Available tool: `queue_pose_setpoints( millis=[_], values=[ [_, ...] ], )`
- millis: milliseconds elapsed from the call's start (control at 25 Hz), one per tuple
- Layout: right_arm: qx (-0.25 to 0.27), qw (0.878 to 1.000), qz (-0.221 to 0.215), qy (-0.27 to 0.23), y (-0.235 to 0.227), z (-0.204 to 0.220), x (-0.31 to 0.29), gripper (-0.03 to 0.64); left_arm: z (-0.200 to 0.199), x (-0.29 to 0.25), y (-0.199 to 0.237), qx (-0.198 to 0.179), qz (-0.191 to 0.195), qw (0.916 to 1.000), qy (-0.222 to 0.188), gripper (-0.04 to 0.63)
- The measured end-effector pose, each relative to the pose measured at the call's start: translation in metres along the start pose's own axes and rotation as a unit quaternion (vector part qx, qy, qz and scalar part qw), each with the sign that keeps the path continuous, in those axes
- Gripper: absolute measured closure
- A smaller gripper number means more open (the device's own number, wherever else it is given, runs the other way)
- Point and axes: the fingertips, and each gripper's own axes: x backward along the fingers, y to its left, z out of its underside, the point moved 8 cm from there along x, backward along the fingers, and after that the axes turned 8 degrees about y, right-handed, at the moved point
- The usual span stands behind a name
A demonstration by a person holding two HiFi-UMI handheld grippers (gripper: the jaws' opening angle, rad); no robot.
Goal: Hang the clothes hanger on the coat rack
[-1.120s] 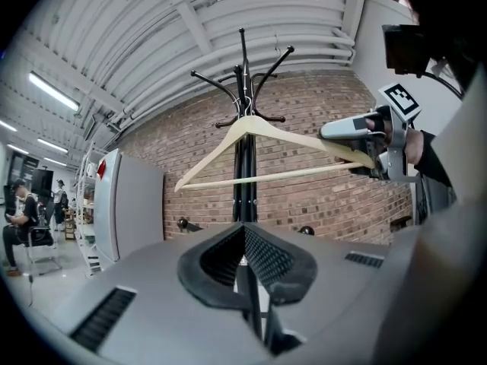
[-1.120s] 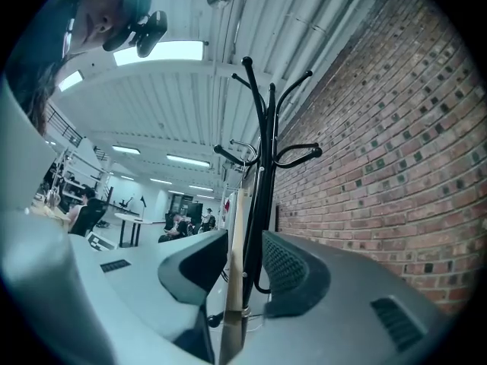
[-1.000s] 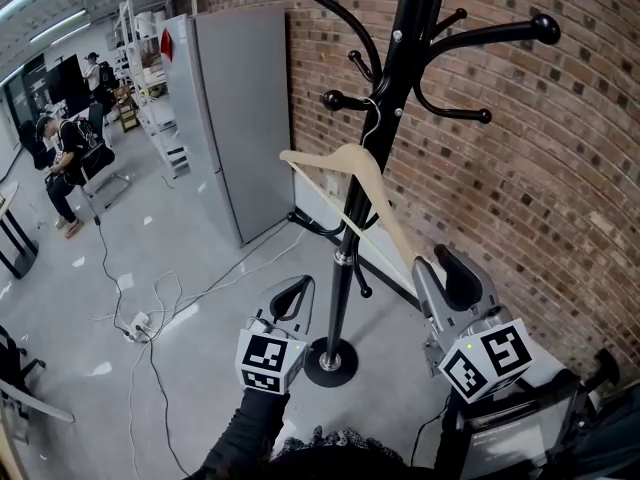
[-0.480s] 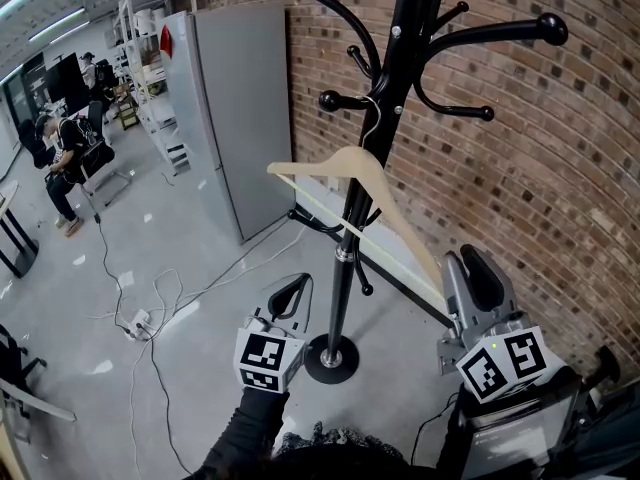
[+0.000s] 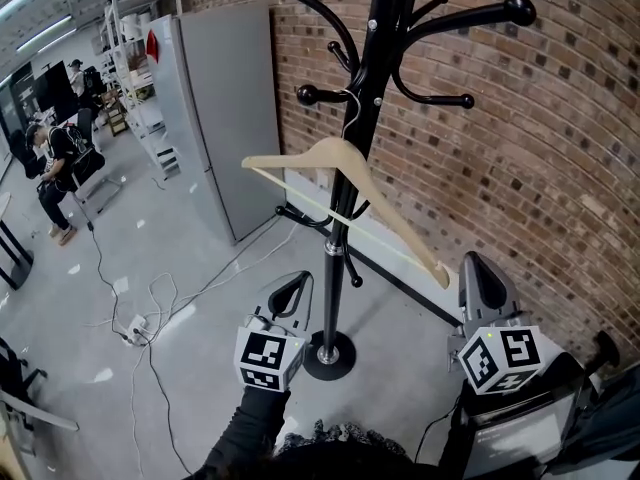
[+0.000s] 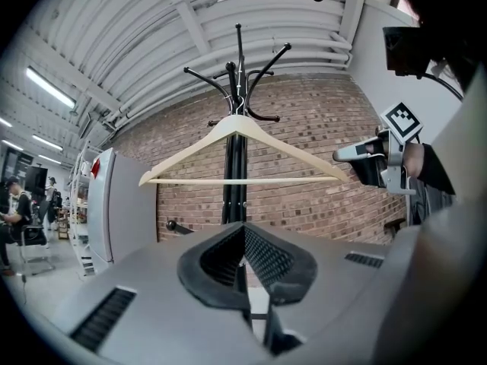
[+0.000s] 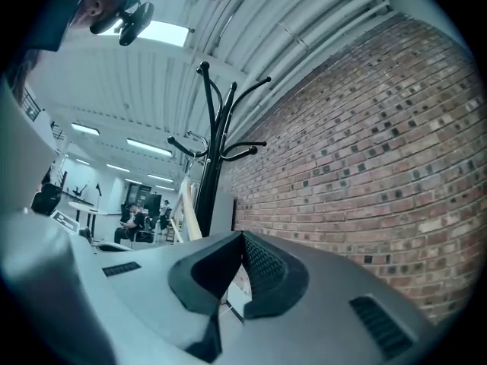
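A pale wooden hanger [image 5: 330,148] hangs by its wire hook from a lower arm of the black coat rack [image 5: 335,268], free of both grippers. It also shows in the left gripper view as the hanger [image 6: 304,180] in front of the rack [image 6: 234,188], and edge-on in the right gripper view as the hanger [image 7: 186,211]. My right gripper [image 5: 478,273] sits just right of the hanger's lower end; its jaws have just been closing, and they are shut with nothing between them [image 7: 243,238]. My left gripper [image 5: 293,290] is shut and empty left of the pole [image 6: 243,226].
A brick wall [image 5: 520,148] runs right behind the rack. A tall grey cabinet [image 5: 215,118] stands to the left. Cables [image 5: 150,308] lie on the grey floor. The rack's round base [image 5: 328,356] sits between my grippers. People sit far off at the left [image 5: 55,163].
My right gripper's jaws went from open beside the hanger's lower end to shut, and it drew right and down away from it. The left gripper stayed put.
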Motion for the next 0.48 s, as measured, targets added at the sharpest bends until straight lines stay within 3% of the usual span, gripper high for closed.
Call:
queue_pose_setpoints(
  millis=[480],
  values=[
    [-0.003, 0.996, 0.063, 0.064, -0.014, 0.040, 0.005, 0.607, 0.004, -0.007, -0.018, -0.001, 0.026, 0.9996, 0.006, 0.588]
  ],
)
